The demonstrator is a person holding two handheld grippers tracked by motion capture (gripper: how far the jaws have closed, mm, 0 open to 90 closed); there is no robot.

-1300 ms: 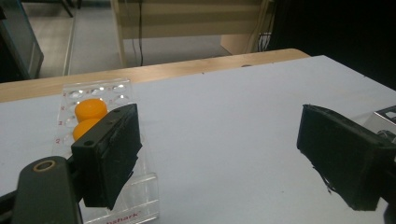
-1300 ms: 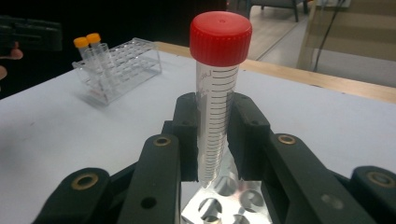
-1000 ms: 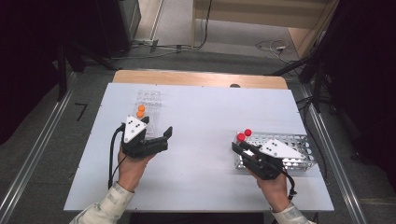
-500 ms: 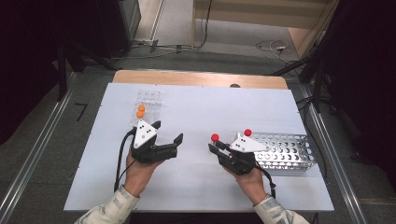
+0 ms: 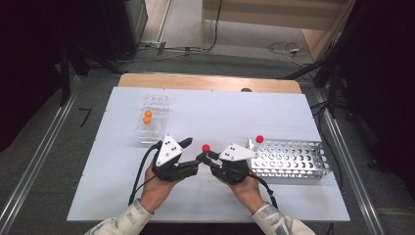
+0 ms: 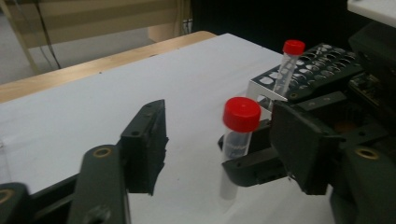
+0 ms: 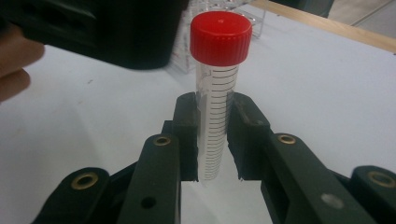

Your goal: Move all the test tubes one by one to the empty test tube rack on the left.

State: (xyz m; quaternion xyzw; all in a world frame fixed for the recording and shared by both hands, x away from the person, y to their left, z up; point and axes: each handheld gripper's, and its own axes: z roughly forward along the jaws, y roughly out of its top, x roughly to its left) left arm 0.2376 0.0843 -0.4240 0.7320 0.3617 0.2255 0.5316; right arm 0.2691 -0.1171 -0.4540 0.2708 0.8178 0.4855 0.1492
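Beyond the left gripper [image 5: 192, 155], toward the far edge of the white table [image 5: 117, 181], stands a clear rack [image 5: 153, 119] holding two orange-capped tubes [image 5: 147, 117]. The left gripper's jaws have just been closing and stand part-open on either side of the red-capped tube [image 6: 236, 144], whose cap rises between them; in the left gripper view one pad hangs clear of the tube, while contact on the other side cannot be judged because the right gripper's jaw covers it. Just to its right, tip to tip, the right gripper [image 5: 208, 157] clamps that tube upright, its two pads [image 7: 187, 135] pressed against the graduated wall below the cap. Behind and to the right of the right gripper lies a perforated metal rack [image 5: 291, 160] with a second red-capped tube [image 5: 258, 141] standing at its near-left corner
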